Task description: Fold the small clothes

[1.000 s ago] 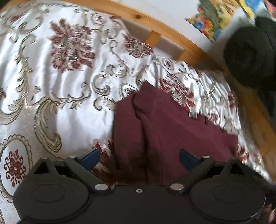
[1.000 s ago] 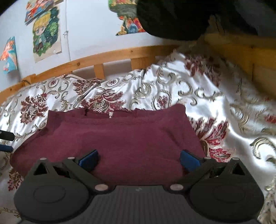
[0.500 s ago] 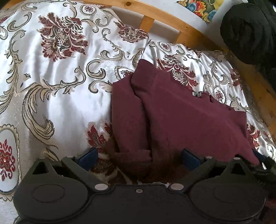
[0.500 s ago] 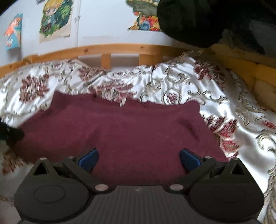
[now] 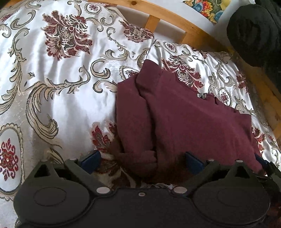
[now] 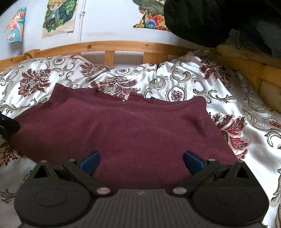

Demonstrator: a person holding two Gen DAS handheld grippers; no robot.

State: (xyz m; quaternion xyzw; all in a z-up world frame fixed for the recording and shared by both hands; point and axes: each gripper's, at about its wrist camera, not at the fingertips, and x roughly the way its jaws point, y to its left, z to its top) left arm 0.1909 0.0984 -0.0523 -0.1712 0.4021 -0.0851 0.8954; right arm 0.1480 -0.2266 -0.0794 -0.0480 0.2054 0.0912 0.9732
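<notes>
A maroon garment [image 5: 184,122] lies folded on the patterned bedspread; it also shows in the right wrist view [image 6: 123,129]. My left gripper [image 5: 141,160] is open, its blue-padded jaws wide apart on either side of the garment's near left corner, where the cloth bunches. My right gripper [image 6: 140,160] is open over the garment's near edge, with cloth between the jaws. The other gripper shows at the right edge of the left wrist view [image 5: 270,168] and at the left edge of the right wrist view [image 6: 7,124].
The white satin bedspread [image 5: 61,79] with dark red flowers covers the bed. A wooden bed rail [image 6: 123,47] runs along the back and right. A black bundle [image 6: 202,19] hangs at top right. Posters [image 6: 58,15] are on the wall.
Both grippers have drawn back and tilted down slightly, so more of the garment and bedspread shows. The garment lies as before. Both jaws stay open.
</notes>
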